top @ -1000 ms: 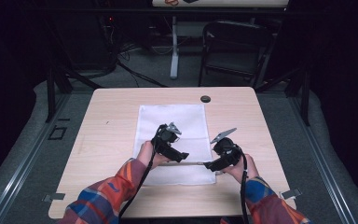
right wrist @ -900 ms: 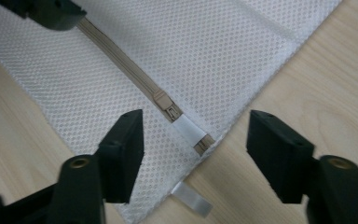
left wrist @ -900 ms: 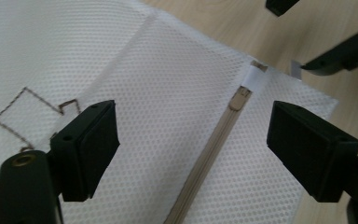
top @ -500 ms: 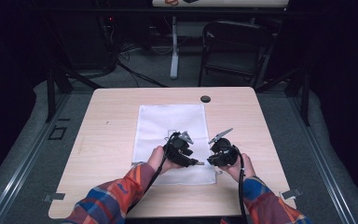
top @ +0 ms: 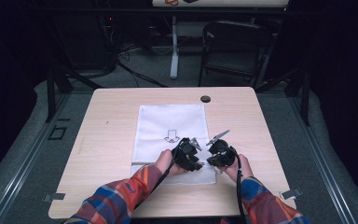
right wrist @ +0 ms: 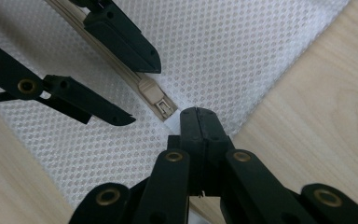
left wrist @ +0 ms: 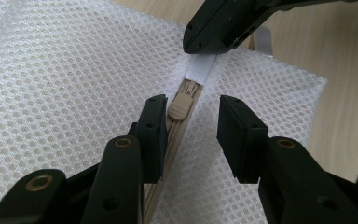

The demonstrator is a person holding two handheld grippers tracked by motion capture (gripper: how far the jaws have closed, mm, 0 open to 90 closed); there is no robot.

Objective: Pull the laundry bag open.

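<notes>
Both grippers have drawn together, low centre on the bag [top: 168, 122].
Left gripper [left wrist: 190, 122] has been closing, jaws apart, straddling the zip pull [left wrist: 181, 105]; right gripper [right wrist: 198, 120] clamped on the white tab [left wrist: 200, 69]; black knob [top: 205, 99] beyond.

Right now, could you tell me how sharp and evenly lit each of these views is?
High view: table evenly lit, surroundings nearly black, left tongs small and soft. Left gripper view: mesh bag and zipper pull crisp, near jaws slightly soft. Right gripper view: mesh sharp, right tongs dark, little detail, no glare.
</notes>
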